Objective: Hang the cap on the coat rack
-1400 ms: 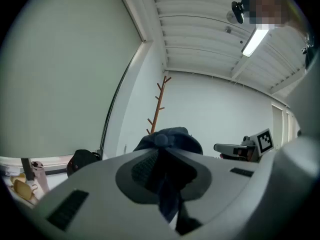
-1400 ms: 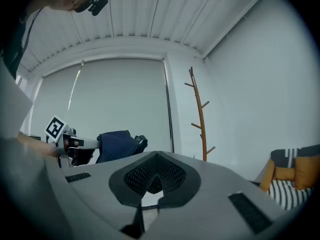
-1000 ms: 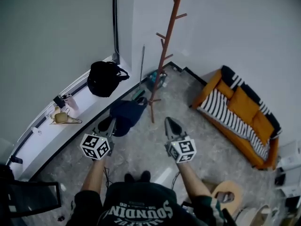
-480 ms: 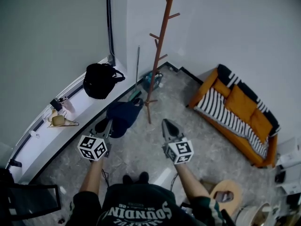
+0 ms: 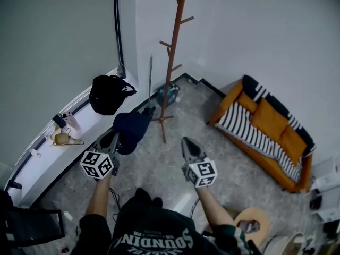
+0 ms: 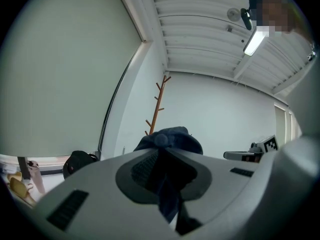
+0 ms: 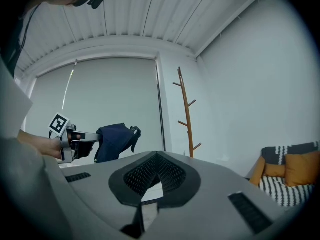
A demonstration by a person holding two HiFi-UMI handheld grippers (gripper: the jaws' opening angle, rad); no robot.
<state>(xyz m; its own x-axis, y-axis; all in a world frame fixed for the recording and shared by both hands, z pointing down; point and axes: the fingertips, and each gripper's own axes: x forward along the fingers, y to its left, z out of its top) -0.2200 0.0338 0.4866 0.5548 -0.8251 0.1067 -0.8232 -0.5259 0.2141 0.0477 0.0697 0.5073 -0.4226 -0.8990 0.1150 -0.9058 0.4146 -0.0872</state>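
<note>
A navy cap (image 5: 130, 130) hangs from my left gripper (image 5: 117, 137), which is shut on its fabric. In the left gripper view the cap (image 6: 170, 138) bulges up between the jaws, with the coat rack (image 6: 156, 106) beyond it. The brown wooden coat rack (image 5: 171, 62) stands by the wall corner, its pegs angled upward, a short way ahead of the cap. My right gripper (image 5: 186, 143) is shut with nothing in it, level with the left one. The right gripper view shows the held cap (image 7: 116, 140) at the left and the rack (image 7: 186, 115) at centre.
A black bag (image 5: 108, 93) sits on the white window ledge (image 5: 50, 155) with small items (image 5: 62, 137). An orange sofa (image 5: 265, 125) with striped cushions lines the right wall. A thin pole (image 5: 149, 81) and a blue object (image 5: 168, 93) lean near the rack's base. A round stool (image 5: 254, 221) is behind my right arm.
The rack, bag and sofa have shifted left and down in the head view as I move toward the rack. The left gripper still carries the cap, now a bit higher.
</note>
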